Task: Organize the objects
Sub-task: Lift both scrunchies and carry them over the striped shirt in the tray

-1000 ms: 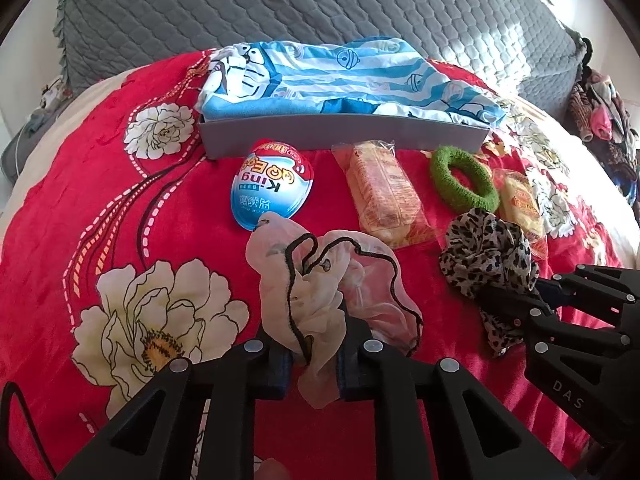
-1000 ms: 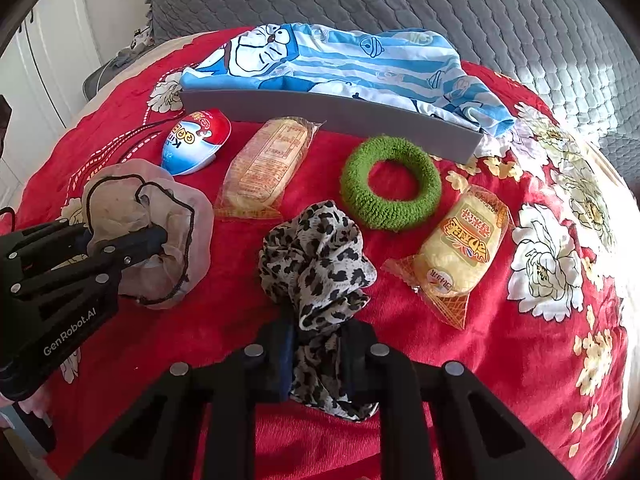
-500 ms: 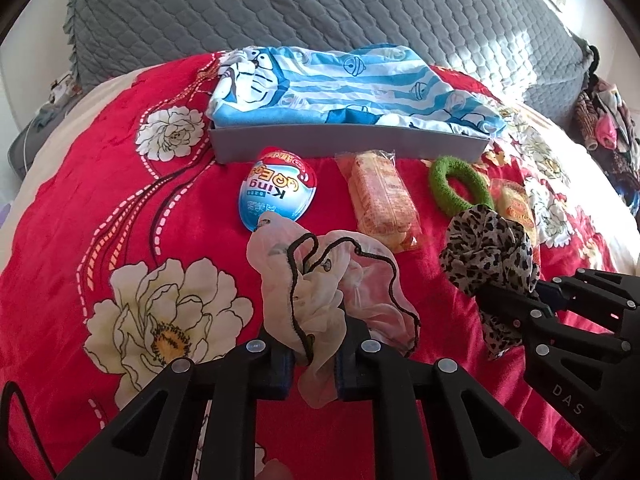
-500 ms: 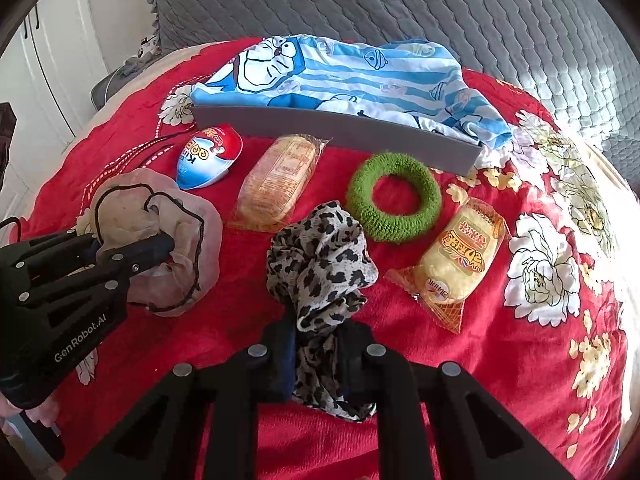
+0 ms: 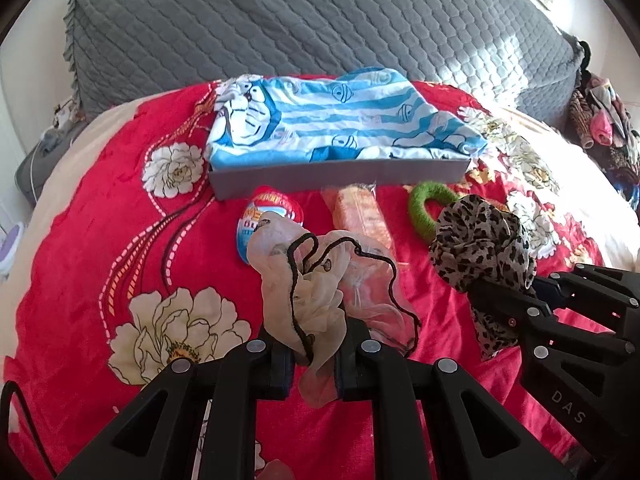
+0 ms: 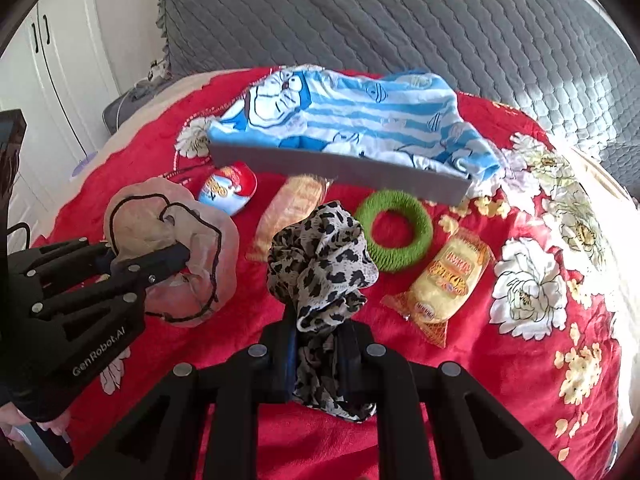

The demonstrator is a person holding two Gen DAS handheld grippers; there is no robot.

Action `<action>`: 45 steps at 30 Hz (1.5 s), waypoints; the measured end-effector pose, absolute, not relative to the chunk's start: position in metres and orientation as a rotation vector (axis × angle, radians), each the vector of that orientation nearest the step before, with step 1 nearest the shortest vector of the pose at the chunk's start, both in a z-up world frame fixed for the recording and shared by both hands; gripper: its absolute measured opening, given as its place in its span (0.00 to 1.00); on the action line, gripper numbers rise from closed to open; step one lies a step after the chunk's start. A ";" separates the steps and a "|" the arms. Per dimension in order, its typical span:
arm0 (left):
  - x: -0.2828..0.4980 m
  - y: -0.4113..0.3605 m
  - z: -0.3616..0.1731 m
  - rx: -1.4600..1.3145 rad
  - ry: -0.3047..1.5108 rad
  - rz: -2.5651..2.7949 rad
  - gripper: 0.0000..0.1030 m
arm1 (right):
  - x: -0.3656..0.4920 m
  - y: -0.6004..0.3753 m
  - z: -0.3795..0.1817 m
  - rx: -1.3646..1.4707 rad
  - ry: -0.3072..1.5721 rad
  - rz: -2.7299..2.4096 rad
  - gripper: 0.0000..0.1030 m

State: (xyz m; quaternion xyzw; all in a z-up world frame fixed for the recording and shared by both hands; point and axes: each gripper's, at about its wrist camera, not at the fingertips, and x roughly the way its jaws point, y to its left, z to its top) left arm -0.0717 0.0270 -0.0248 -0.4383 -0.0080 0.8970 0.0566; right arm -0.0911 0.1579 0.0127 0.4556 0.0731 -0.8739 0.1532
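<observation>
The grey tray (image 5: 340, 174) lies straight ahead of both fingers — left gripper (image 5: 316, 354) pinches the sheer scrunchie (image 5: 316, 292), right gripper (image 6: 318, 354) the leopard scrunchie (image 6: 320, 256).

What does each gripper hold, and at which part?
Left gripper: the pale sheer scrunchie, pinched at its near edge. Right gripper: the leopard scrunchie, pinched at its near edge.

We're looking into a home bedroom: a red floral blanket (image 5: 100, 248) is covering the bed, a grey quilted headboard (image 5: 320, 24) is rising behind it, white wardrobe doors (image 6: 48, 64) are standing alongside, and clothes (image 5: 600, 128) are piling up nearby.
</observation>
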 end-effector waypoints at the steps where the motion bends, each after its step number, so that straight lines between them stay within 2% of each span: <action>1: -0.072 0.028 -0.022 -1.324 -0.024 2.723 0.14 | -0.091 0.158 0.015 1.299 0.207 -2.508 0.16; 14: -0.073 0.034 0.009 -1.234 -0.011 2.797 0.14 | -0.090 0.165 0.040 1.193 0.201 -2.577 0.16; 45: -0.084 0.044 0.039 -1.135 0.008 2.865 0.14 | -0.095 0.167 0.082 1.013 0.187 -2.649 0.16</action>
